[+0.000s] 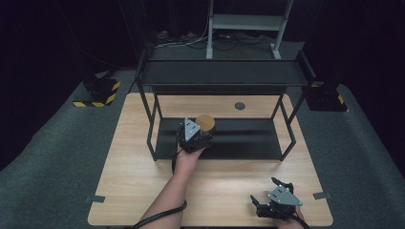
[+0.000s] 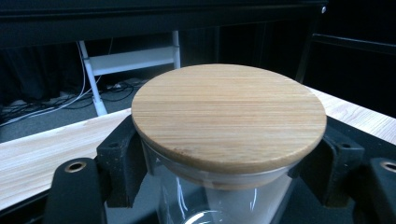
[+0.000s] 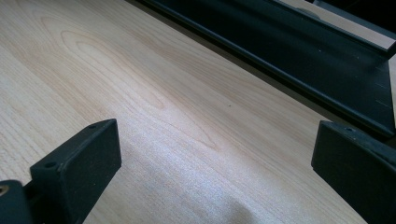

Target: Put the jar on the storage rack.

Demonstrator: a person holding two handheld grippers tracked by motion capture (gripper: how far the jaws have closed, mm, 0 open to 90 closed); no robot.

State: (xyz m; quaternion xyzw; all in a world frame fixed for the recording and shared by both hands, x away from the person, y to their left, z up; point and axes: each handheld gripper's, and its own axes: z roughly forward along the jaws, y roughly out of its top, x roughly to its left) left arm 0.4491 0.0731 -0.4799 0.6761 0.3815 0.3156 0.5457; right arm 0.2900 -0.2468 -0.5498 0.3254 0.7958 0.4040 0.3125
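The clear glass jar with a round bamboo lid (image 2: 229, 116) stands on the lower shelf of the black metal two-tier rack (image 1: 248, 138), toward its left end, and the left gripper (image 1: 203, 133) is clamped around the jar's glass wall just under the lid, one black pad on either side. The jar looks empty, so it is probably fairly light, but glass is hard, smooth and breakable: the pads could slide on it, and a knock against the rack's frame could crack it. The lid looks to be merely seated on the rim, so I would not trust it as a handle; the grip on the body below it seems the safer hold, kept upright so the lid stays put.

The right gripper (image 1: 264, 199) rests on the pale wooden desk (image 1: 229, 191) near its front right corner, well apart from the jar, with its jaws spread wide and nothing between them.

The high view gives the layout: the rack standing on the desk, its upper shelf above the jar, and both hands' positions. From there the jar is little more than a brown disc beside the gripper. The left gripper view supplies the grip itself, the pads pressed against the transparent wall and the grain of the lid. The right gripper view shows bare desk between its open jaws and the rack's lower edge beyond.
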